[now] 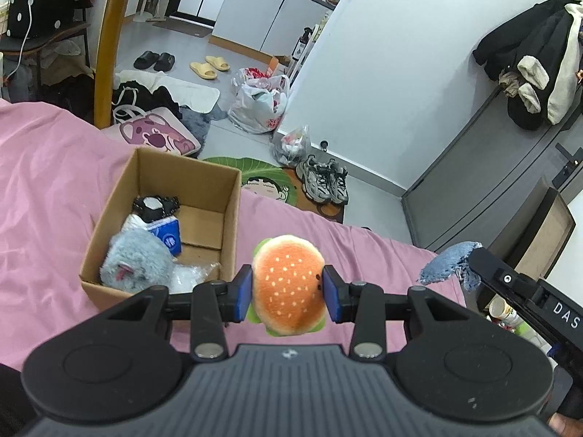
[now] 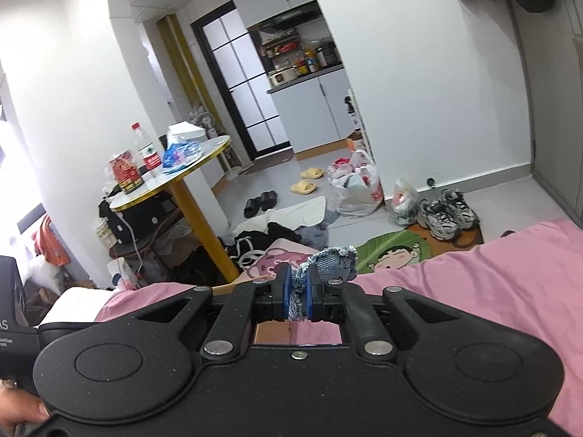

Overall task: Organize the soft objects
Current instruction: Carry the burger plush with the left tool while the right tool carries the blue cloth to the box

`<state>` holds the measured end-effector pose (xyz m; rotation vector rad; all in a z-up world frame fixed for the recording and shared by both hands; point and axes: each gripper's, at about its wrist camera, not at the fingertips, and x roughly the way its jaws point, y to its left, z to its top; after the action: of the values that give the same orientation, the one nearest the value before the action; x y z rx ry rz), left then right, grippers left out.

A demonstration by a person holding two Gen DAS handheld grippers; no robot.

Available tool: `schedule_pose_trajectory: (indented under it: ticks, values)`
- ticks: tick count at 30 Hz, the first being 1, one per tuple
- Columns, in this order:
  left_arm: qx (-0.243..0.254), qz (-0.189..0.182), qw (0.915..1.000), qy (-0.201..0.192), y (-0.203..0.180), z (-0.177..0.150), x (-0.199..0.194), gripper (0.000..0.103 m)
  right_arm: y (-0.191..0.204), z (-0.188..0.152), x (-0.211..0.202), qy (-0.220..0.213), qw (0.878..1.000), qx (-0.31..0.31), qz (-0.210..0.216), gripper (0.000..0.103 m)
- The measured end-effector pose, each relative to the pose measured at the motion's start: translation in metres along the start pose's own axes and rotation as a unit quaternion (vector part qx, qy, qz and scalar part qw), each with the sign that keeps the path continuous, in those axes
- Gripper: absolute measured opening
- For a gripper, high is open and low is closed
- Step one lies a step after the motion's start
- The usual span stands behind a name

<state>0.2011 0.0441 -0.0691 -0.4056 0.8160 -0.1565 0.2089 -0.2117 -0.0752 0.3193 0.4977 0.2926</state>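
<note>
My left gripper [image 1: 288, 293] is shut on a plush hamburger toy [image 1: 288, 284], orange bun with a green edge, held above the pink bedsheet [image 1: 54, 182] just right of a cardboard box [image 1: 229, 218]. Inside the box lie a grey plush toy [image 1: 135, 258], a blue packet [image 1: 167, 236] and a black-and-white item [image 1: 155, 207]. My right gripper [image 2: 298, 291] is shut on a piece of blue denim cloth [image 2: 331, 260], which sticks up past the fingertips. In the left wrist view that denim cloth [image 1: 448, 262] and the right gripper's black body [image 1: 528, 298] show at the right.
Beyond the bed edge the floor holds a pink cartoon bag [image 1: 156, 134], a green cartoon mat [image 1: 251, 178], sneakers [image 1: 322, 180], plastic bags [image 1: 260, 103] and slippers [image 1: 209, 65]. A round yellow-legged table [image 2: 175, 178] with bottles stands left. A hand [image 2: 18, 411] grips the right handle.
</note>
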Motion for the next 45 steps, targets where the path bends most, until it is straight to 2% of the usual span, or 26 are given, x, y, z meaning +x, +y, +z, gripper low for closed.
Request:
schedule_pose_trajectory:
  ticks: [17, 35, 45]
  values:
    - [-0.026, 0.008, 0.9996, -0.011, 0.040, 0.016, 0.003, 0.039, 0.039, -0.008, 0.031, 0.033, 0.999, -0.027, 0.022, 0.009]
    - [-0.060, 0.011, 0.9981, 0.015, 0.075, 0.033, 0.052, 0.039, 0.055, -0.010, 0.082, 0.055, 0.998, -0.023, 0.028, 0.009]
    - [-0.085, 0.011, 0.9954, 0.043, 0.096, 0.028, 0.084, 0.039, 0.058, -0.013, 0.118, 0.079, 0.996, -0.011, 0.030, 0.009]
